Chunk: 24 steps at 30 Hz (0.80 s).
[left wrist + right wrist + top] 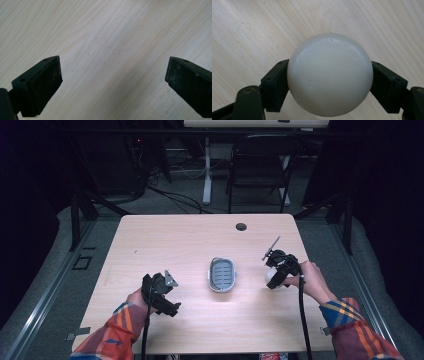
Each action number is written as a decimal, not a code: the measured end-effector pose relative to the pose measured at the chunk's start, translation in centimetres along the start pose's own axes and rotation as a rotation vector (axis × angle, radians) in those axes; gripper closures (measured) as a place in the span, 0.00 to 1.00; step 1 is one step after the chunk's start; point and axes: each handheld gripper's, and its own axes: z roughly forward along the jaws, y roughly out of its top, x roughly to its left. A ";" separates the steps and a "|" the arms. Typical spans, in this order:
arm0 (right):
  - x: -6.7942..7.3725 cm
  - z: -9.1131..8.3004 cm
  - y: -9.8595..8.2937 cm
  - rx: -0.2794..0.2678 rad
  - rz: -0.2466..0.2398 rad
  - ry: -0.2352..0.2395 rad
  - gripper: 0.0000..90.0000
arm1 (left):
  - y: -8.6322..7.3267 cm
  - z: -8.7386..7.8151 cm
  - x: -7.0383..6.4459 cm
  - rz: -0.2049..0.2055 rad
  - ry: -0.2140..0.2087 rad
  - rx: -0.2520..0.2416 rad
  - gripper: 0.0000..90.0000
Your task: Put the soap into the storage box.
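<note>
White smooth ball (330,75) is found clamped between the two black jaws of the right gripper (329,85), one jaw pressed against each side of it; in the high view the ball (270,275) is seen at the tip of the right gripper (274,279), over the right part of the table.

Surface: a pale wood-grain rectangular table (165,240) is recorded, with a round dark cable hole (241,226) near its far edge. Grey carpeted floor (60,270) is noted around it. Beyond the table a black folding chair (260,167) and a white desk leg (207,170) with loose cables are observed, the remainder of the room being dark.

A small grey oval basket with a white rim (222,274) is seen lying at the middle of the table, between the two grippers and apart from both. The ball is located just to the right of this basket, not touching it.

The left gripper (167,307) is held over the near left part of the table by a hand with a plaid sleeve (112,337). In the left gripper view its jaws are seen spread wide, with bare wood grain between them and nothing held by the left gripper (112,77).
</note>
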 end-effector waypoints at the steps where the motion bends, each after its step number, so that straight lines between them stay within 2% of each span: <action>1: 0.1 -0.2 0.3 -0.004 -0.005 -0.002 0.26 | 0.0 0.0 0.0 -0.005 0.000 -0.004 0.01; 5: 0.4 -0.4 0.7 -0.010 -0.006 -0.003 0.26 | -0.1 -0.1 0.1 -0.009 0.002 -0.006 0.01; 9: 0.6 -0.9 1.5 -0.002 -0.034 -0.009 0.26 | -0.1 -0.1 0.1 -0.009 0.000 -0.008 0.01; 14: 0.8 -1.0 2.1 -0.013 -0.033 -0.008 0.26 | -0.1 -0.1 0.1 -0.011 -0.003 -0.010 0.01; 16: 0.8 -1.2 2.5 0.003 -0.050 -0.010 0.26 | -0.1 -0.1 0.1 -0.010 -0.004 -0.009 0.01; 17: 0.9 -1.1 2.6 -0.011 -0.041 -0.010 0.26 | -0.1 -0.1 0.1 -0.010 -0.004 -0.010 0.01; 22: 1.1 -1.8 3.5 0.003 -0.068 -0.028 0.26 | -0.1 -0.1 0.2 -0.010 -0.006 -0.012 0.01; 23: 1.1 -1.8 3.6 -0.015 -0.058 -0.011 0.26 | -0.1 -0.1 0.1 -0.010 -0.005 -0.012 0.01; 24: 1.1 -2.0 4.0 -0.013 -0.065 -0.021 0.26 | -0.1 -0.2 0.1 -0.009 -0.003 -0.012 0.01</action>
